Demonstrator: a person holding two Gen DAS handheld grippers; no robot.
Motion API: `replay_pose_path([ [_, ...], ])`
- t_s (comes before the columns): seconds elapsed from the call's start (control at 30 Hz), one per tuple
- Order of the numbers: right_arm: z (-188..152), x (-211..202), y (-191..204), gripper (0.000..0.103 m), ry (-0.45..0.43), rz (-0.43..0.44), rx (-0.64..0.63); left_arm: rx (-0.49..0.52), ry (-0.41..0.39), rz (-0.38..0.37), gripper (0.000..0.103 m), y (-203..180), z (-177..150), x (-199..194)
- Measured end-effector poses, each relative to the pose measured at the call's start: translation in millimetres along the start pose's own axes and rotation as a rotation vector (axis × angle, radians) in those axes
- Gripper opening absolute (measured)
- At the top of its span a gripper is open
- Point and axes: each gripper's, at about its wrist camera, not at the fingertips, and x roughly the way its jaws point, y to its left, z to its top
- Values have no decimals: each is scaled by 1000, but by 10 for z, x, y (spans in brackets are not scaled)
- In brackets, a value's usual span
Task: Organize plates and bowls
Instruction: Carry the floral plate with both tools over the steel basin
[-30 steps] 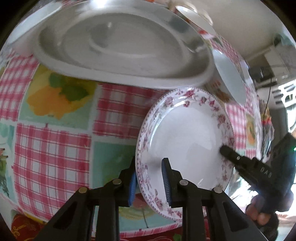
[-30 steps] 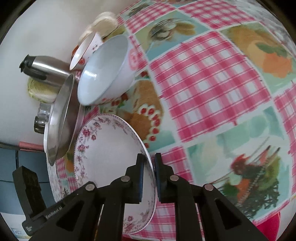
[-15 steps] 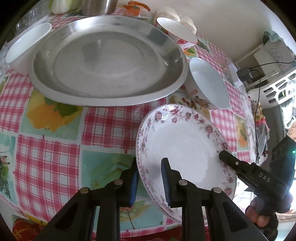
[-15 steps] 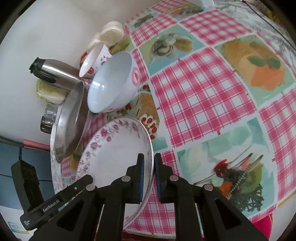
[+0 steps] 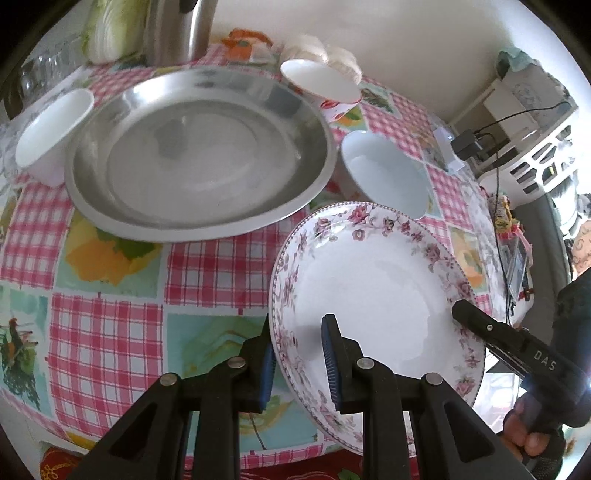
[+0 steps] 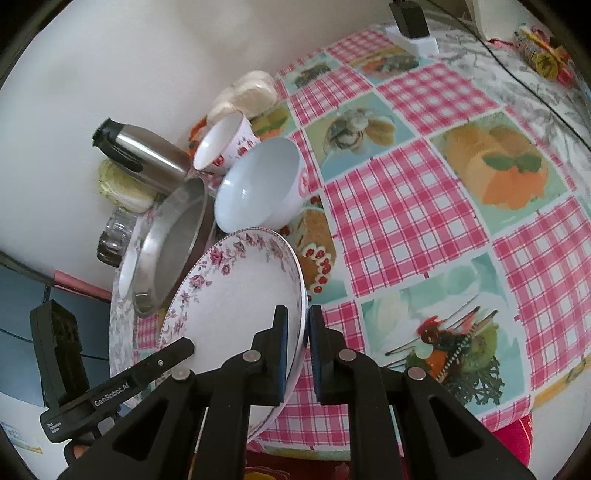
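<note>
plate right of tray | bowl behind plate | kettle behind tray

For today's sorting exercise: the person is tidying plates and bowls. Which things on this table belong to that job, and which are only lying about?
Part of the job:
- floral plate, gripped by both grippers
- steel platter
- pale blue bowl
- rose-patterned bowl
- white bowl

Lying about:
- steel flask
- cabbage
- glass jar
- charger

The floral plate hides the near wall of the pale bowl; the kettle is cut off by the frame's far edge.
</note>
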Motion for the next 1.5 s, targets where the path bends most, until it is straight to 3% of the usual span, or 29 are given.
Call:
replay_pose_path([
  [0.27,64,-211,234,12,-71,38,-31,28,-89,-13,25,-63,141,-270],
  [0.53,414,-278,677,13,-123,76,-74,29,-188,-21,25,-76,562,-639],
  [0.73,712,-149,922,14,-143,107,-91,-22,-220,-50,25,60,939,-659],
  [1.03,945,290,1207,14,-106,125,-157,-97,-210,-45,26,504,1246,-462],
  [1.5,844,786,1548,14,-22,164,-161,-220,-240,-26,27,1123,1172,-566],
])
